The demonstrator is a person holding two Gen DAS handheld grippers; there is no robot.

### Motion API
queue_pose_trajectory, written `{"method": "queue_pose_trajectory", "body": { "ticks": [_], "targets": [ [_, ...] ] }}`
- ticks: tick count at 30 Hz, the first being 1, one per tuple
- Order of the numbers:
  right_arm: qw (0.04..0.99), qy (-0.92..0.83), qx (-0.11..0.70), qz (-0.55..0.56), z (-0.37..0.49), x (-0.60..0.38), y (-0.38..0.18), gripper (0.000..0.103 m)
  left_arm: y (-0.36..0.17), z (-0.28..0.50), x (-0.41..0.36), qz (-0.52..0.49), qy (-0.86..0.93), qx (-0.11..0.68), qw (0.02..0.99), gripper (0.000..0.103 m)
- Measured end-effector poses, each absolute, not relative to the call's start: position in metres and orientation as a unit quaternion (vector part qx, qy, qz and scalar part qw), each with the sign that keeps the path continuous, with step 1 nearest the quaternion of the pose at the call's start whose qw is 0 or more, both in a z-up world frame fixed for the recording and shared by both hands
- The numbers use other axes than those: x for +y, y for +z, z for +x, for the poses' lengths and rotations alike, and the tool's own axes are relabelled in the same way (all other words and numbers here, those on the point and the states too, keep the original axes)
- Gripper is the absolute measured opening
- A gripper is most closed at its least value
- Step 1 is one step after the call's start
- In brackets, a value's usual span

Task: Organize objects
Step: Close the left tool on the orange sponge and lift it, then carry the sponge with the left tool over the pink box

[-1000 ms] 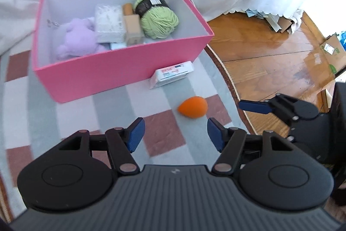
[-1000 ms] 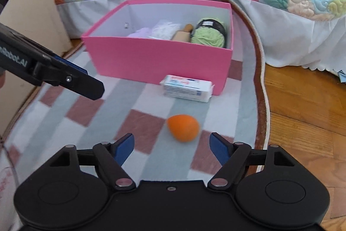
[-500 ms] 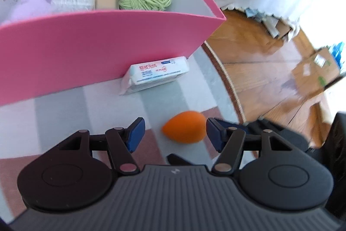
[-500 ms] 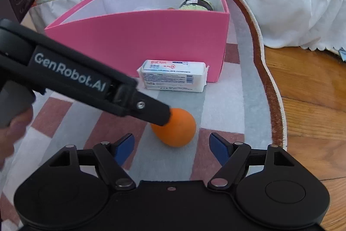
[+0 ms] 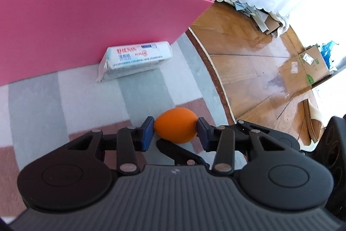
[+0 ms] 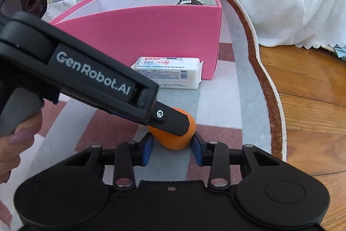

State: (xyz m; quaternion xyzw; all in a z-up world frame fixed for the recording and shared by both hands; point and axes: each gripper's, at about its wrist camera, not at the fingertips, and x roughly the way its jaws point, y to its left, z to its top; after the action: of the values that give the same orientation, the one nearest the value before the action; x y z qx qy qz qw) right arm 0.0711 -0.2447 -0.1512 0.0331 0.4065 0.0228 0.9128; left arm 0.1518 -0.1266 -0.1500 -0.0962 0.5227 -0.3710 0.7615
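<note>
Orange sponge (image 5: 176, 127) on rug, left gripper (image 5: 175, 130) and GenRobot.AI-marked right gripper (image 6: 172, 143) both closing, pads touching it

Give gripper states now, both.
Left gripper: jaws closing, pads on the orange sponge.
Right gripper: jaws closing, pads on the same sponge.

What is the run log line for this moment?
left gripper: closing on orange sponge | right gripper: closing on it | rug
</note>
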Motion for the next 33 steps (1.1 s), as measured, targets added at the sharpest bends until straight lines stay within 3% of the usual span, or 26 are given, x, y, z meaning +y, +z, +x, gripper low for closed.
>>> {"method": "queue_pose_trajectory", "body": {
  "ticks": [17,33],
  "targets": [
    [0.899,0.096,0.428,-0.005,0.021,-0.183,-0.092,0.043,-0.088,0.085,-0.063,-0.068,-0.357,0.526,0.769,0.041],
    [0.899,0.127,0.418,0.001,0.006,-0.144,0.006,0.043,0.009,0.056,-0.011,-0.061,-0.362,0.482,0.796,0.042]
  ]
}}
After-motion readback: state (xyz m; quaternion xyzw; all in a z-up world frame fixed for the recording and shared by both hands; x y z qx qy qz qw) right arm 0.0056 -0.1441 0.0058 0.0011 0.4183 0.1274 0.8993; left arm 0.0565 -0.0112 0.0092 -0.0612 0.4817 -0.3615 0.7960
